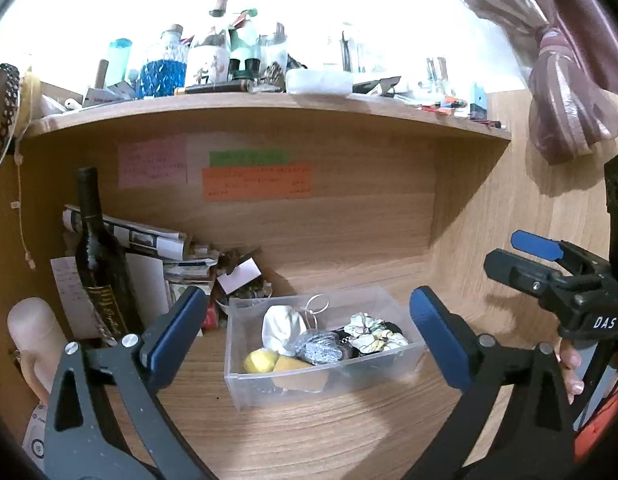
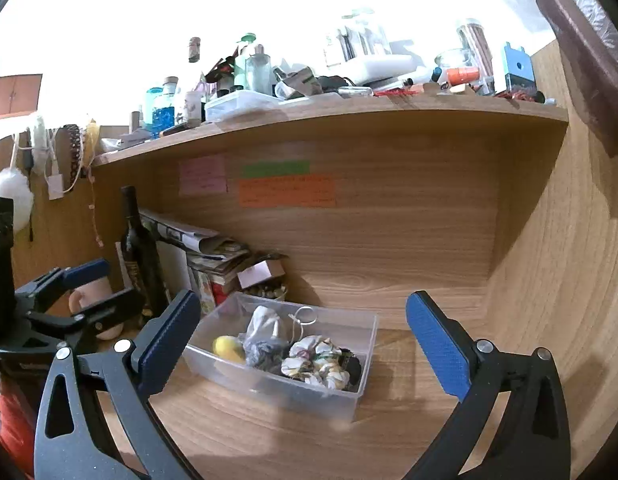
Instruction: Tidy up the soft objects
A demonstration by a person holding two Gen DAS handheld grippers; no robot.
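A clear plastic bin stands on the wooden desk. It holds a white cloth pouch, a yellow sponge ball, a tan sponge, a grey glittery piece and a floral scrunchie. My left gripper is open and empty, its jaws either side of the bin, held back from it. My right gripper is open and empty, facing the bin. Each gripper shows in the other's view: the right one, the left one.
A dark wine bottle stands left of the bin before stacked papers. A pale cup sits at far left. A cluttered shelf overhangs. A wooden side wall closes the right.
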